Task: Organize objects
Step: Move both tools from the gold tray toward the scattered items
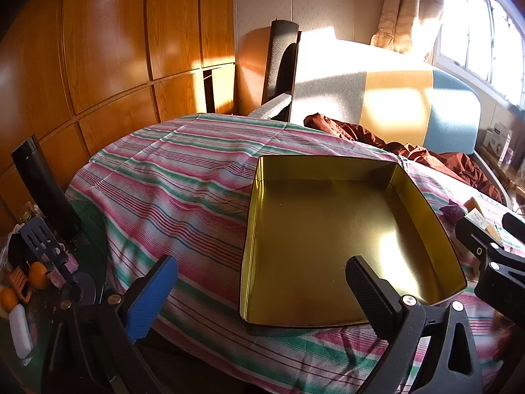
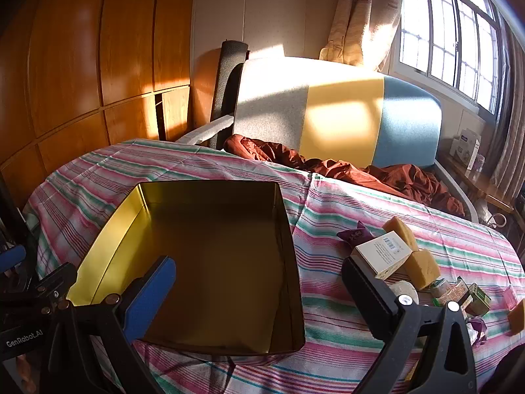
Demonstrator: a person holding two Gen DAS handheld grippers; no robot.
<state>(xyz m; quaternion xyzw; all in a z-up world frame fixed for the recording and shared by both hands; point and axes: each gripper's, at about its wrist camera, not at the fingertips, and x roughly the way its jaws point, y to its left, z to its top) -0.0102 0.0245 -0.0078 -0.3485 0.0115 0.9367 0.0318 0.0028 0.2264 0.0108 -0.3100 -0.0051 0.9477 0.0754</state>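
Note:
An empty gold-lined rectangular tin (image 1: pixel 331 239) sits on the striped cloth; it also shows in the right wrist view (image 2: pixel 210 262). My left gripper (image 1: pixel 262 295) is open and empty, hovering over the tin's near left corner. My right gripper (image 2: pixel 259 295) is open and empty, hovering over the tin's near right wall. To the right lie a white barcode box (image 2: pixel 384 254), yellow sponge blocks (image 2: pixel 421 267), a purple pouch (image 2: pixel 352 233), a white roll (image 2: pixel 405 290) and small green packets (image 2: pixel 477 298).
The striped cloth (image 1: pixel 183 177) covers the table. A red-brown garment (image 2: pixel 361 167) lies on the chair (image 2: pixel 338 121) behind. A dark flask (image 1: pixel 42 190), oranges (image 1: pixel 38 274) and utensils crowd a side surface at left. My right gripper body (image 1: pixel 492 256) shows at the right edge.

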